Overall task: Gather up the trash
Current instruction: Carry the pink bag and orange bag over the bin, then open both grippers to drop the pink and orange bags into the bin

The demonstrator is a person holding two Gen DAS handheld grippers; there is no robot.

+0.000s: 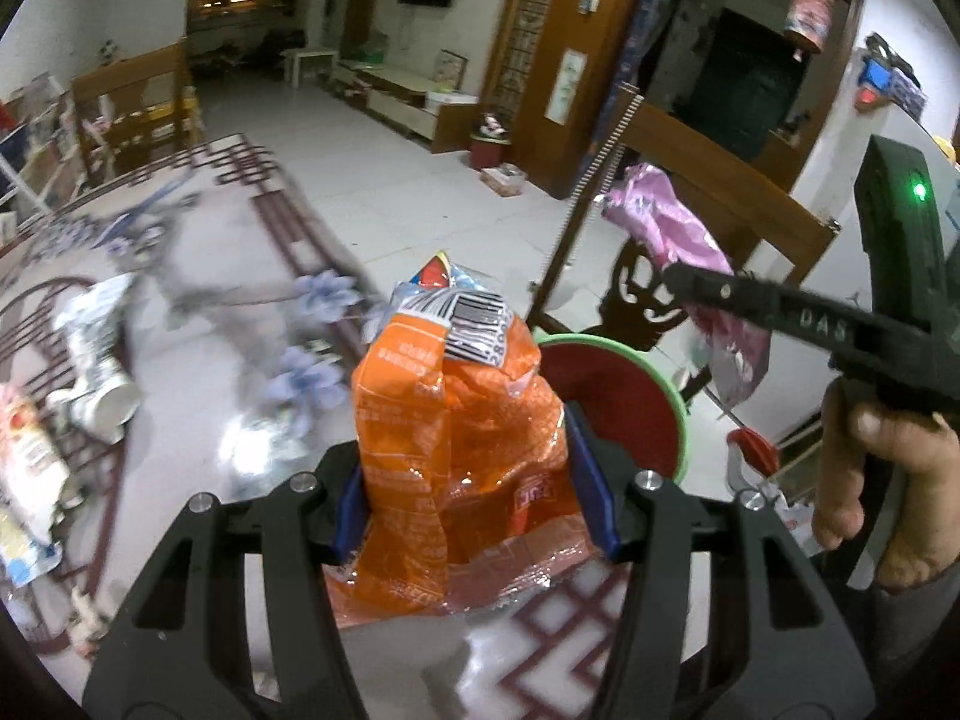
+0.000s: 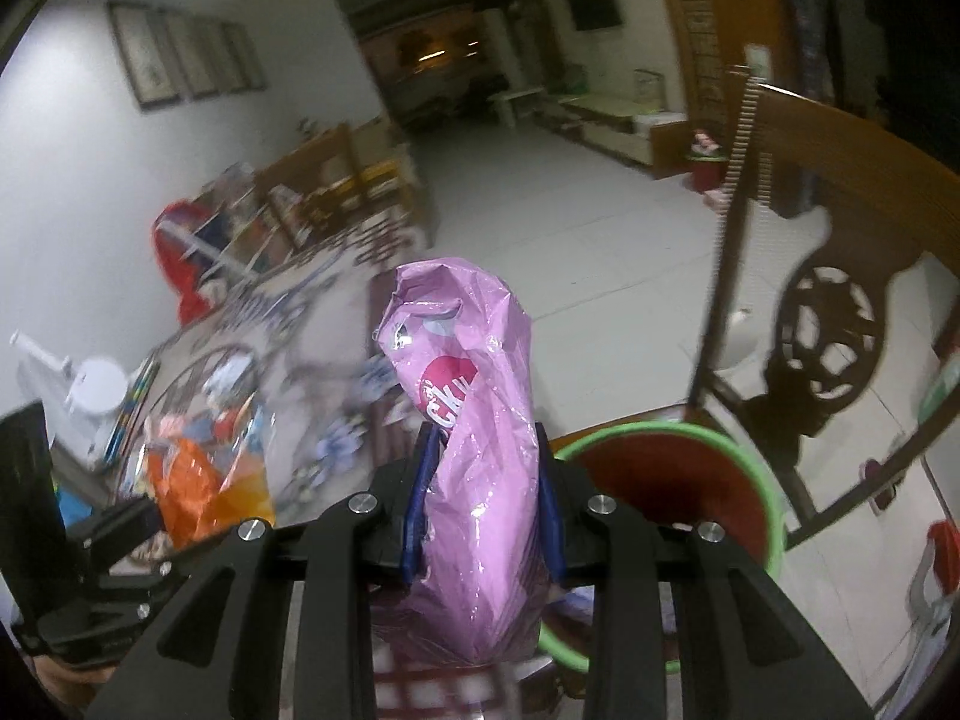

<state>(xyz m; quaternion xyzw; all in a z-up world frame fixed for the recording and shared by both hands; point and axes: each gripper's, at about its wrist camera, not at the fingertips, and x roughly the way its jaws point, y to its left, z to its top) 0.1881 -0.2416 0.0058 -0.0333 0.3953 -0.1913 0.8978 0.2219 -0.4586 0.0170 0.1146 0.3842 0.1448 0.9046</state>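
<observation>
The left gripper is clamping an orange bag, the right gripper a pink wrapper. Both are crowding toward the bin at one o'clock (narrow mouth), risking a collision or spill.

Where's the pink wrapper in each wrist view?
Left wrist: pink wrapper sits upper right, clamped in the right gripper, above and right of the bin.
Right wrist: pink wrapper fills the centre, held between the right gripper's blue pads.
Shared landmark: the green-rimmed red bin, lower right of centre in both views.
</observation>
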